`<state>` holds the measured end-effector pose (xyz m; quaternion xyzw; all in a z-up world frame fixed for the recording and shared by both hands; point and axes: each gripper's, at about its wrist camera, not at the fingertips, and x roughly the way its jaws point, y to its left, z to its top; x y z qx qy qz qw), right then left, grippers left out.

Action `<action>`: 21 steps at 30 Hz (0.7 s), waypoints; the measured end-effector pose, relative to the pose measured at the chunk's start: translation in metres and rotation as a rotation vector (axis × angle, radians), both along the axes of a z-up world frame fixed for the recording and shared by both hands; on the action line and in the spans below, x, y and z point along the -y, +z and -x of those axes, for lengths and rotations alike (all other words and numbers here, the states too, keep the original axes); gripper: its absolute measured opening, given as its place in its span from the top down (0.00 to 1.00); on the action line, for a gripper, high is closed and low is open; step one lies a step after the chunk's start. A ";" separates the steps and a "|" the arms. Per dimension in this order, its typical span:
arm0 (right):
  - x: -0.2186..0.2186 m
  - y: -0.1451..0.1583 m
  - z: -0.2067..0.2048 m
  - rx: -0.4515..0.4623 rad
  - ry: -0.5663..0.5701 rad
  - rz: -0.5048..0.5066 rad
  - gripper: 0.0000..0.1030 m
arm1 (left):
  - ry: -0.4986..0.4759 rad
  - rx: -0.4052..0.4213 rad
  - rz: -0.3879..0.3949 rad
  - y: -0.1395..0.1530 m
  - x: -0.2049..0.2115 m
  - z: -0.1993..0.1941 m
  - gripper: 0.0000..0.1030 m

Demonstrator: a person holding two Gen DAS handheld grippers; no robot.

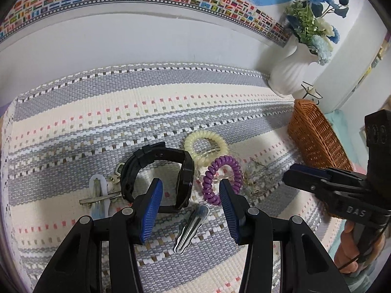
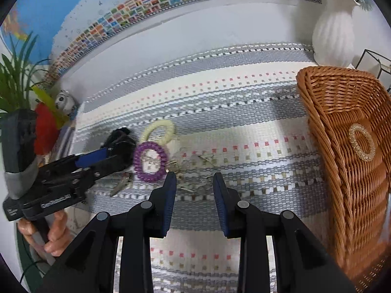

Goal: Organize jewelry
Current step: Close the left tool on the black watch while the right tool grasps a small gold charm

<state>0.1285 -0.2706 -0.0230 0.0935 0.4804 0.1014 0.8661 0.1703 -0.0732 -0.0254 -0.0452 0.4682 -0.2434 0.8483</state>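
Note:
A black watch (image 1: pixel 156 168) lies on the striped mat, with a cream coil hair tie (image 1: pixel 205 146), a purple coil hair tie (image 1: pixel 222 178) and a silver hair clip (image 1: pixel 193 224) close by. My left gripper (image 1: pixel 191 188) hovers open above the watch and the clip, holding nothing. My right gripper (image 2: pixel 194 180) is open over small pale jewellery pieces (image 2: pixel 198 184), just right of the purple coil hair tie (image 2: pixel 150 162). A clear coil ring (image 2: pixel 361 141) lies inside the wicker basket (image 2: pixel 325 112). In the right wrist view the left gripper (image 2: pixel 107 153) reaches in from the left.
A white vase (image 1: pixel 290 73) with blue flowers stands behind the wicker basket (image 1: pixel 315 141) at the mat's right end. Two barrettes (image 1: pixel 100 195) lie left of the watch. A green plant (image 2: pixel 17 80) and a small figurine (image 2: pixel 63 102) stand at the far left. A hand (image 2: pixel 56 234) grips the left tool.

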 end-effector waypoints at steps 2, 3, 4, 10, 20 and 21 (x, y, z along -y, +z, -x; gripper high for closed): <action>0.001 -0.005 -0.003 -0.007 -0.014 0.011 0.67 | 0.000 0.003 -0.003 -0.001 0.001 0.000 0.52; 0.003 -0.007 -0.005 -0.012 -0.019 0.012 0.67 | 0.000 0.002 -0.001 -0.002 0.001 -0.001 0.52; 0.003 -0.010 -0.007 -0.019 -0.025 0.015 0.67 | -0.002 0.000 0.001 -0.002 0.001 -0.001 0.52; 0.001 -0.020 -0.015 -0.019 -0.027 0.068 0.67 | 0.002 -0.013 0.030 -0.004 -0.001 -0.003 0.52; -0.008 -0.029 -0.026 -0.013 -0.026 0.130 0.74 | 0.001 -0.015 0.032 -0.007 -0.003 -0.002 0.52; -0.008 -0.030 -0.027 -0.006 -0.026 0.130 0.74 | 0.000 -0.016 0.033 -0.007 -0.003 -0.002 0.52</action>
